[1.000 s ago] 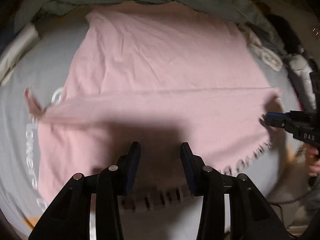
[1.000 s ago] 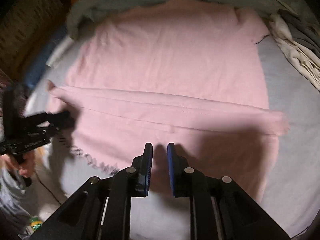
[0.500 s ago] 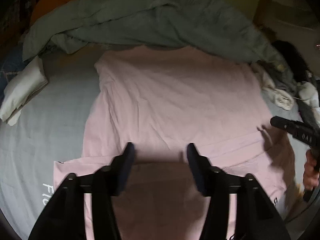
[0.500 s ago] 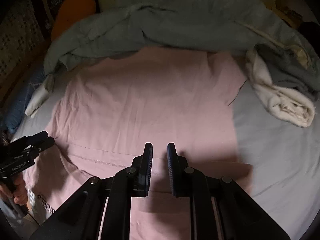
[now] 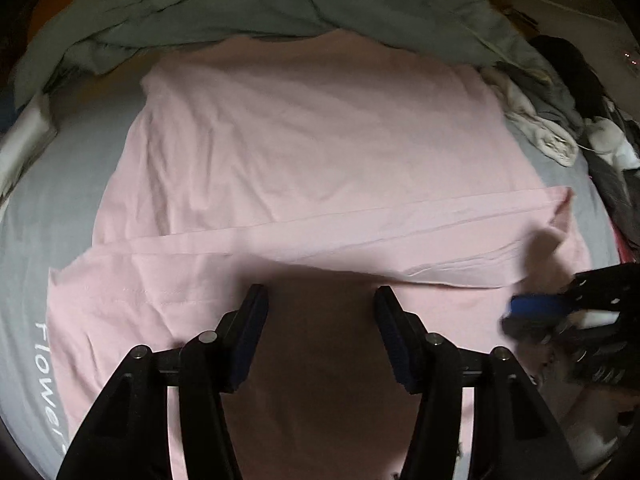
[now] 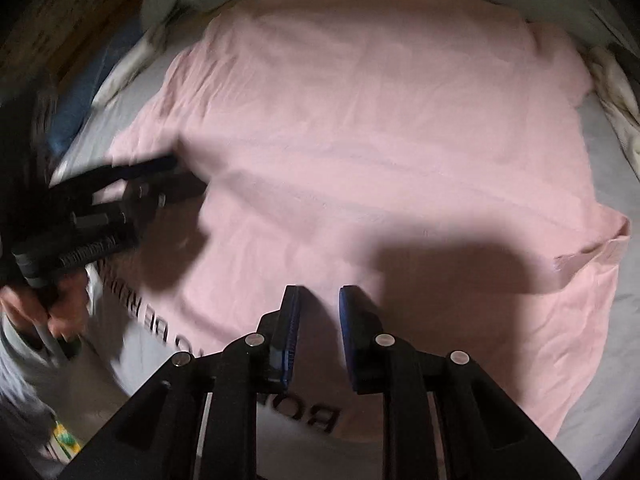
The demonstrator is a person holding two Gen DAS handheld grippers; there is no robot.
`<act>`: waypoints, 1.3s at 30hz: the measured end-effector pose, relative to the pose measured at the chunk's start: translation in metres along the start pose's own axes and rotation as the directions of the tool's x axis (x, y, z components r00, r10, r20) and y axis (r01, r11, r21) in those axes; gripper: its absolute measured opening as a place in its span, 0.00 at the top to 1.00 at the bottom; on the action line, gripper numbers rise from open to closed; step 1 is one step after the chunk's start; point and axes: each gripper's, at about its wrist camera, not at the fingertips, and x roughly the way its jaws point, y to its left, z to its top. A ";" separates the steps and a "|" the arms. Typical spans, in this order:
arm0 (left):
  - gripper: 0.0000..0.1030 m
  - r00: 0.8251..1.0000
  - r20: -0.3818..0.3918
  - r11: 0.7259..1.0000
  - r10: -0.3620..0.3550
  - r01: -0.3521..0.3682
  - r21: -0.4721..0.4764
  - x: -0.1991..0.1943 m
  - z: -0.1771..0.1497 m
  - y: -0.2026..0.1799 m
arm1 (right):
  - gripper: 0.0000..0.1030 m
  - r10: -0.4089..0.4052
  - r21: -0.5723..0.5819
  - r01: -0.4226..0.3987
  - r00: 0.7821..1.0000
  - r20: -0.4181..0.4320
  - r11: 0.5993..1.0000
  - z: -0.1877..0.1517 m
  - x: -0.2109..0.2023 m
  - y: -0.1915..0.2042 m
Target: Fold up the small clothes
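Observation:
A pink garment (image 5: 320, 148) lies spread flat on a grey bed sheet (image 5: 48, 216), with its near part folded over along a straight edge across the middle. It also fills the right wrist view (image 6: 380, 128). My left gripper (image 5: 320, 300) is open and empty, hovering over the near folded part. My right gripper (image 6: 318, 300) hovers over the near edge with a narrow gap between its fingers, holding nothing. Each gripper shows blurred in the other's view: the right one (image 5: 532, 312) at the garment's right side, the left one (image 6: 160, 176) at its left side.
A rumpled grey-green blanket (image 5: 280, 4) lies along the far edge of the garment. A bundle of cream and dark clothes (image 5: 552, 136) sits at the right. The sheet carries printed lettering (image 6: 316, 420) by the near edge. A white cloth (image 5: 24, 148) lies far left.
Both grippers have dropped back down and nearer to the garment after rising half a second ago. The left gripper's jaws stand wider than one second ago. The garment stays folded.

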 end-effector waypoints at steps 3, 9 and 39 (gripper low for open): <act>0.48 1.000 0.014 1.000 0.026 -0.026 0.006 -0.002 0.000 -0.003 | 0.80 -0.216 0.073 0.208 0.967 0.136 0.975 0.010 -0.011 -0.028; 0.46 0.964 0.115 0.970 0.240 -0.233 -0.072 -0.016 -0.003 0.007 | 0.80 -0.351 0.239 0.284 0.880 0.320 0.929 0.015 -0.078 -0.076; 0.76 0.947 0.003 0.826 0.322 -0.279 -0.490 -0.059 -0.017 0.136 | 0.89 -0.195 0.543 0.065 0.963 0.185 0.837 -0.003 -0.053 -0.176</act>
